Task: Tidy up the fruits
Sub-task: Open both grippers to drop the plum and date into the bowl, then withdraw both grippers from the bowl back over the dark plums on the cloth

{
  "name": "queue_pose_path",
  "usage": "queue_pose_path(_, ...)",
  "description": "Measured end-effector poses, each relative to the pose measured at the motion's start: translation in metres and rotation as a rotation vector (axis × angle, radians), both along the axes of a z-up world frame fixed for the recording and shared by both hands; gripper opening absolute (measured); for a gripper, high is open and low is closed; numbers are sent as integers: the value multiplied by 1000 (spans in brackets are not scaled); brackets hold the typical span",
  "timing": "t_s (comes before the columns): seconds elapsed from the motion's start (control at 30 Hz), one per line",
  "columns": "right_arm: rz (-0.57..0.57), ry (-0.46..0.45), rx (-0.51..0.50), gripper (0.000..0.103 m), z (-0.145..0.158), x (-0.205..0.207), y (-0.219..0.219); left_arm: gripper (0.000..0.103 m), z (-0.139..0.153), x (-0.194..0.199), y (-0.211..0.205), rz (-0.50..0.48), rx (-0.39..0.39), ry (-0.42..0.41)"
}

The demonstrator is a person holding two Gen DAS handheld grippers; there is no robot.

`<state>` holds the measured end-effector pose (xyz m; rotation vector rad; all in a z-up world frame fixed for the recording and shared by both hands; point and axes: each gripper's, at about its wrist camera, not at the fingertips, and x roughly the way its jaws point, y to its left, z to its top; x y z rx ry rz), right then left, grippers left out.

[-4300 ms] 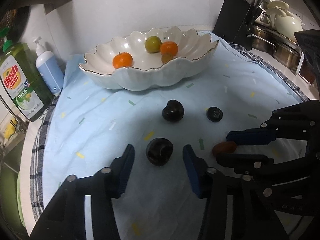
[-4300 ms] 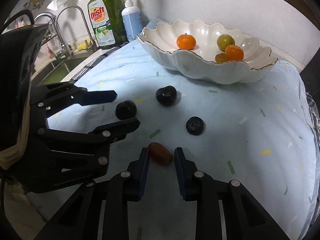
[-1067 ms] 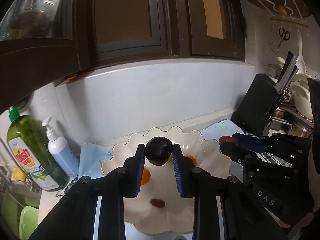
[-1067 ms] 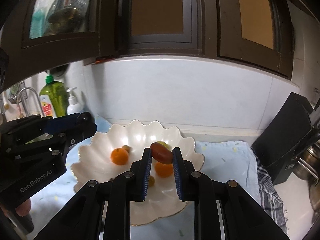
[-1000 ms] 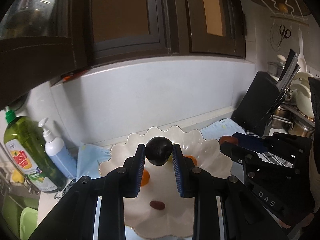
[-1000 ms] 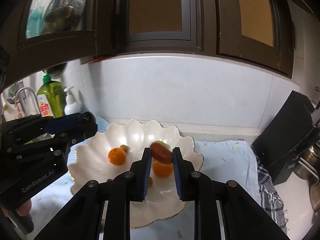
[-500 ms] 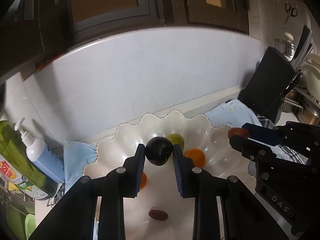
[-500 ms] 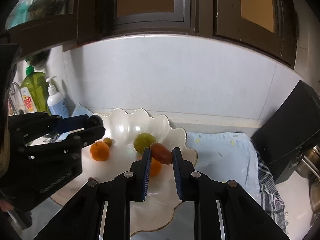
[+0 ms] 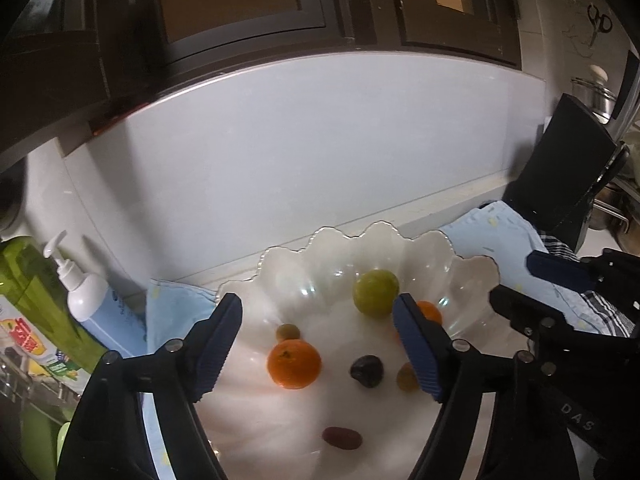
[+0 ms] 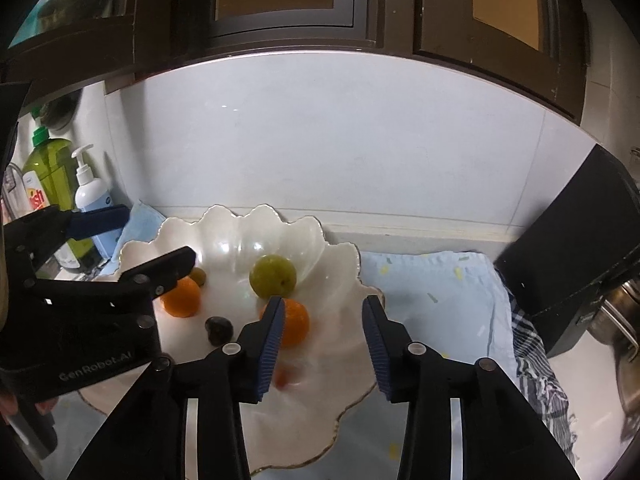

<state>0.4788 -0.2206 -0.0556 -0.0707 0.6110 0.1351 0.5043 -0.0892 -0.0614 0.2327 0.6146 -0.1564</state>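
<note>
Both grippers hover open and empty over the white scalloped bowl. My left gripper stands above a dark plum lying in the bowl beside an orange. A green fruit, a second orange, small olive-coloured fruits and a reddish-brown fruit also lie there. My right gripper stands above a blurred reddish fruit in the bowl. The right view also shows the plum, green fruit and oranges.
The bowl sits on a light blue cloth against a white backsplash. A green dish soap bottle and a white pump bottle stand at left. A black knife block and steel pots stand at right. Dark cabinets hang overhead.
Both grippers have opened. The dark plum has dropped from the left gripper into the bowl, and the reddish fruit has dropped from the right gripper into the bowl. Both moved closer over the bowl.
</note>
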Motion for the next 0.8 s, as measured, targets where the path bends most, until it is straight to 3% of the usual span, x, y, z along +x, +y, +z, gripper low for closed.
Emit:
queue_pose_path(0.1,-10,-16,3,50,4,-7,0,84,5,-7,7,33,-8,-27)
queue_pose_path(0.27,-15,-62,12,51,18,-23,3,88,20,-24,13,30,-24,-68)
queue_pose_path(0.33,-16,-82,12,58,25,-31,4,88,25,-30,14,25,-25,-87)
queue_pose_path(0.8,-3,-180,31,58,55,-86,5,96,57,-93,31,8,-48,-184)
